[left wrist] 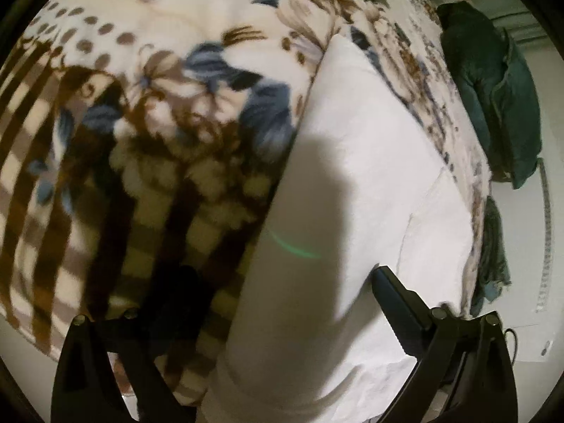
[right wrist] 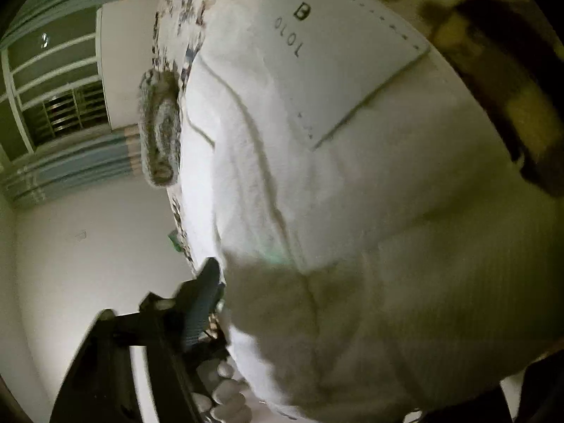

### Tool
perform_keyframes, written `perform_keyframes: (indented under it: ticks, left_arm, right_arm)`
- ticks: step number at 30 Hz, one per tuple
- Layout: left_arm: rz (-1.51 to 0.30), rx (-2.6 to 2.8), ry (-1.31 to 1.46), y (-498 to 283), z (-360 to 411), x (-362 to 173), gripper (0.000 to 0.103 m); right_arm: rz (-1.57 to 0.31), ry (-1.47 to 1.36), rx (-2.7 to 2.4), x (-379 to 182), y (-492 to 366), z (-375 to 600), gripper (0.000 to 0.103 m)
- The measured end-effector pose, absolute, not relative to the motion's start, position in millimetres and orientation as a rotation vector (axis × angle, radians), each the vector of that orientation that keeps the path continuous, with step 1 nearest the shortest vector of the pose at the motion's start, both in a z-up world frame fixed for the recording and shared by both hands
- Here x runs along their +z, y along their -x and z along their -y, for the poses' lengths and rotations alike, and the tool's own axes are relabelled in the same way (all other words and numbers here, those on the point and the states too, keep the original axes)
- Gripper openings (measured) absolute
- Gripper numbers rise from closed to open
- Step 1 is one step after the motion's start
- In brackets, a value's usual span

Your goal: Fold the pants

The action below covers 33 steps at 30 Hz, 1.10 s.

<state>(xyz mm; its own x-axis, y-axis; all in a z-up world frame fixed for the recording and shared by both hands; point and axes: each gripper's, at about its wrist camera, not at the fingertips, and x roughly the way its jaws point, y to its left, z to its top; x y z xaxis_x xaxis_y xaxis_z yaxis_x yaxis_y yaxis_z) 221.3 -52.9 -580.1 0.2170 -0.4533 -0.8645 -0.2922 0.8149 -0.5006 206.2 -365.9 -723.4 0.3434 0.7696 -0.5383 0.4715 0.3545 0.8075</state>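
A floral and striped blanket (left wrist: 148, 112) covers the bed on which the white pants (left wrist: 352, 183) lie. Their long axis runs straight ahead from between the left gripper's (left wrist: 268, 320) spread fingers toward the far edge of the bed, with the near end of the cloth lying between the jaws. The right gripper (right wrist: 282, 303) is close against the pocket end; only its left finger (right wrist: 202, 299) shows beside the bunched cloth, so whether it pinches cannot be told. Both grippers seem equally near. A dark green pillow (left wrist: 493, 98) lies beyond, right of the left fingers.
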Motion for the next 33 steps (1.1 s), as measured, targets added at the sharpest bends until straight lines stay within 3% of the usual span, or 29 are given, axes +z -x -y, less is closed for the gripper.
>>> perform_keyframes:
  ticks: [1,2,3,4,6,11,24,33]
  left_arm:
    - [-1.366,-0.142,0.676,-222,53,-578,0.091]
    - [-1.350,-0.156,0.686,-223,53,-575,0.061]
    - [-1.347,-0.165,0.690,-223,54,-572,0.053]
    - [-1.346,-0.166,0.688,-224,54,-570,0.050]
    - [-1.325,-0.171,0.709,-221,50,-564,0.037]
    - [-1.275,-0.175,0.762,-214,41,-539,0.020]
    - [-1.177,-0.167,0.806,-253,44,-430,0.019]
    - [-1.082,-0.223,0.777,-404,-16,-358,0.019]
  right_arm:
    - [-1.294,-1.284,0.283,-723,-209,370,0.055]
    - [-1.296,-1.273,0.277,-722,-210,367,0.051]
    - [-1.297,-1.260,0.274,-719,-211,365,0.048]
    - [-1.293,-1.239,0.270,-714,-213,361,0.047]
    - [-1.287,-1.223,0.273,-700,-215,372,0.044]
    - [-1.269,-1.139,0.294,-656,-230,373,0.041]
    - [-1.233,-1.031,0.361,-537,-272,400,0.038]
    - [-1.115,-1.025,0.373,-461,-401,337,0.038]
